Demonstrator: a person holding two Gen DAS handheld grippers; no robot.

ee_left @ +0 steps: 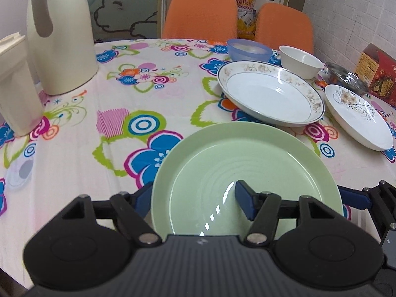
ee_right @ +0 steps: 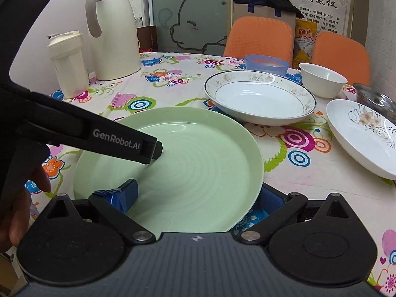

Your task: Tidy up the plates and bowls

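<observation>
A pale green plate (ee_left: 247, 163) (ee_right: 178, 158) lies on the flowered tablecloth close in front of both grippers. My left gripper (ee_left: 193, 200) is open and straddles the plate's left rim, one finger outside it and one over the inside. My right gripper (ee_right: 198, 195) is open too and straddles the right rim the same way. Beyond the green plate are a deep plate with a floral rim (ee_left: 269, 94) (ee_right: 259, 96), a white flower-painted plate (ee_left: 356, 116) (ee_right: 363, 133), a white bowl (ee_left: 300, 61) (ee_right: 323, 79), a blue bowl (ee_left: 248, 49) (ee_right: 266, 65) and a glass bowl (ee_left: 346, 79) (ee_right: 376, 101).
A cream thermos jug (ee_left: 61, 37) (ee_right: 113, 34) and a cream tumbler (ee_left: 17, 84) (ee_right: 68, 61) stand at the left. Two orange chairs (ee_left: 200, 14) are behind the table. A red box (ee_left: 378, 74) sits at the far right. A hand (ee_right: 17, 205) shows at lower left.
</observation>
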